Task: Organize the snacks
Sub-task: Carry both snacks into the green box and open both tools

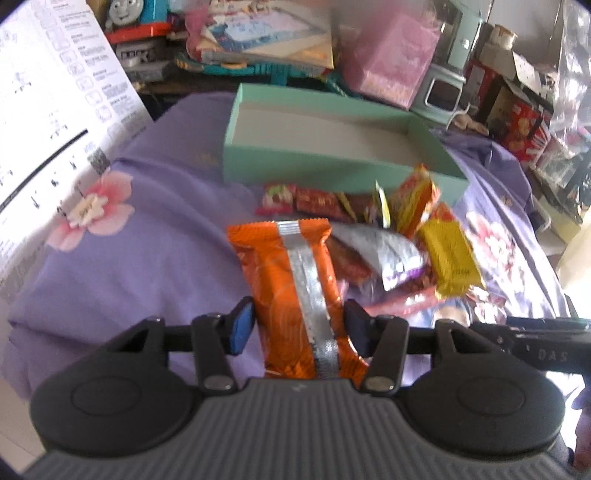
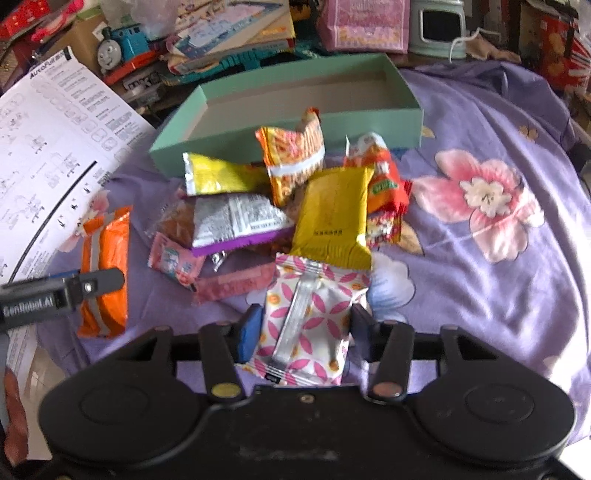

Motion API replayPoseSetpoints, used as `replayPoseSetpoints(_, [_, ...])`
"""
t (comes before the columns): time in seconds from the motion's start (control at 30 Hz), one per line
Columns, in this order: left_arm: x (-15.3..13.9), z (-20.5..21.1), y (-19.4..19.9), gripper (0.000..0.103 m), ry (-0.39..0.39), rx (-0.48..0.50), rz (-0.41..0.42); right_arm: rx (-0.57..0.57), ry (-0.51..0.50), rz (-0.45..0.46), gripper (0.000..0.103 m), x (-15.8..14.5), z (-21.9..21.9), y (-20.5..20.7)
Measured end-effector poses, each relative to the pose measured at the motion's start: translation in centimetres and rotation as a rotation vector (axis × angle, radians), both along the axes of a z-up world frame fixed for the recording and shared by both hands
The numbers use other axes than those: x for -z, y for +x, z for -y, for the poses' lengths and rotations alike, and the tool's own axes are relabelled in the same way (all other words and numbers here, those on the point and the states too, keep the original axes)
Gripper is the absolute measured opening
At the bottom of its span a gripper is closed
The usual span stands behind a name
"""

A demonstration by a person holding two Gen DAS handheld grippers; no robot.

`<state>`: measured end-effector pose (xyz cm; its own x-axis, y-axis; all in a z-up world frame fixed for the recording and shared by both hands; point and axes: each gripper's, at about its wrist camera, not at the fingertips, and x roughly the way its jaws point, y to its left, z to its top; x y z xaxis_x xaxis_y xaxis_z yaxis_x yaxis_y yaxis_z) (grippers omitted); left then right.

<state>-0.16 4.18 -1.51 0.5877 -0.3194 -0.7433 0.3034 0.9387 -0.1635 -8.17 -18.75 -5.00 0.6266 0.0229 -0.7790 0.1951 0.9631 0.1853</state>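
The orange packet [image 1: 295, 291] sits clamped in the left gripper [image 1: 297, 328], the pink-patterned packet [image 2: 306, 325] clamped in the right gripper [image 2: 304, 330], both above the purple floral sheet [image 2: 480, 258]; the snack pile [image 2: 280, 199] lies before the empty mint box [image 2: 295, 96]

Lilac bedsheet printed with large pink flowers [image 2: 487, 155] covers the work surface, rumpled in folds. At its left edge lies a white printed instruction sheet with small diagrams and a curved black line [image 2: 55, 140], overlapping the sheet. Behind, a crowded back row: blue toy locomotive with a grey face and red base [image 2: 122, 48]; stack of flat picture-printed cardboard boxes [image 2: 236, 29], tilted; pink patterned carton [image 2: 362, 26]; pale green miniature appliance with a dark window [image 2: 437, 29], white cord trailing beside it; red printed tins [image 1: 524, 125] at far right.
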Motion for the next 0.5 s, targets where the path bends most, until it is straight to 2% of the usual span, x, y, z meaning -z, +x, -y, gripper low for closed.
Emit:
replayPoseSetpoints(0.2, [-2.2, 0.2, 2.9, 0.052, -0.021, 0.009, 0.026, -0.014, -0.025, 0.048, 0.051, -2.2, 1.1, 1.5])
replayPoseSetpoints(0.5, [-4.7, 2.2, 9.1, 0.052, -0.006, 0.023, 0.075, 0.004, -0.045, 0.107, 0.051, -5.9, 5.1, 7.1])
